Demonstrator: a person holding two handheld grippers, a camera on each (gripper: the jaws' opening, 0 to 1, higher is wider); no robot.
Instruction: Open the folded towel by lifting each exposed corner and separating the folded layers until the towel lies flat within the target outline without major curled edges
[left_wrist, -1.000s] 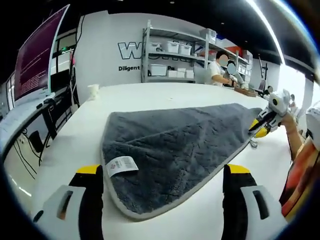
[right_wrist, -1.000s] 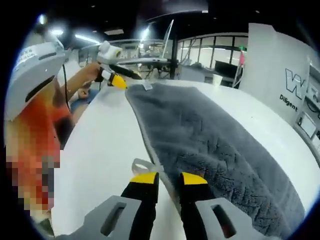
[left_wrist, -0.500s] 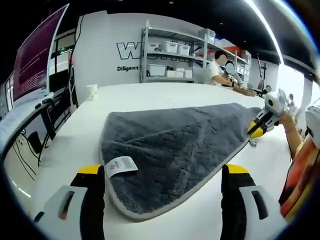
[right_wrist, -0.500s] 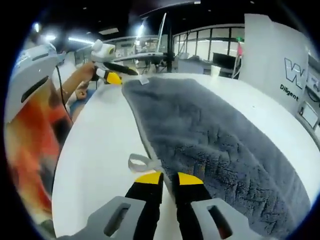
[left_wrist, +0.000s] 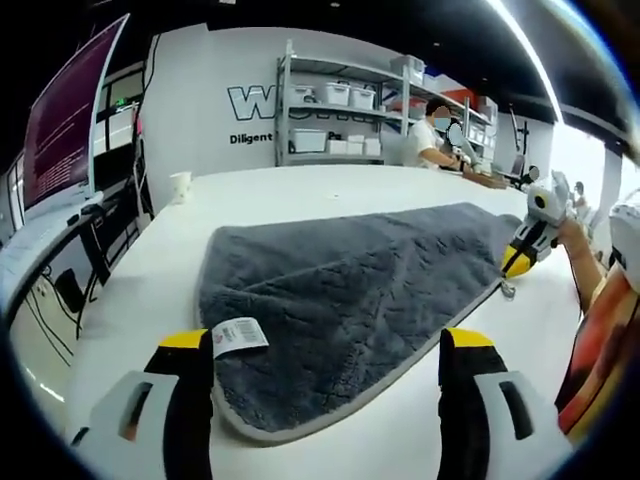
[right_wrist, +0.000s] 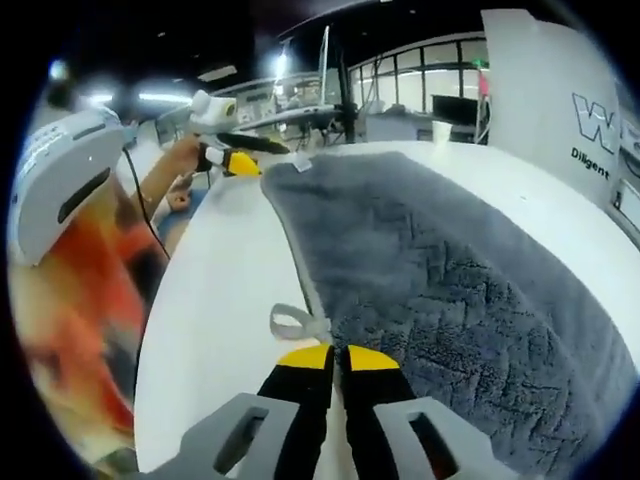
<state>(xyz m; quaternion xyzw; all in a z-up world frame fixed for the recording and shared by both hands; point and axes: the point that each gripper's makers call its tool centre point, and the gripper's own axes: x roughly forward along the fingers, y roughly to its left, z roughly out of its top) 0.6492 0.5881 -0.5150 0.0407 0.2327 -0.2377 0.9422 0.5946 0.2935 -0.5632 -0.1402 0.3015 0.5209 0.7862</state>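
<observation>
We are holding the left gripper (left_wrist: 322, 345) low over the near edge of the white worktop (left_wrist: 300, 185), its jaws standing wide apart on either side of one end of the grey towel (left_wrist: 340, 290). The towel is lying spread on the worktop, its pale-bound rounded corner reaching between those jaws without touching them. A white care label (left_wrist: 239, 335) is sitting on the towel just beside the left jaw.

In the right gripper view, we are keeping the right gripper (right_wrist: 335, 357) at the towel's (right_wrist: 440, 270) opposite end, its yellow-tipped jaws almost together at the bound edge; whether fabric is pinched between them, we cannot tell. A small grey hanging loop (right_wrist: 290, 322) is lying on the bare worktop (right_wrist: 215, 280) just beside the jaw tips.

Each gripper is appearing far off in the other's view: the right gripper at the towel's far corner, the left one (right_wrist: 228, 152) at the label end.

Beyond the worktop, a shelving unit (left_wrist: 345, 120) with white bins is standing against a lettered wall, and a paper cup (left_wrist: 180, 185) is resting near the far left edge.
</observation>
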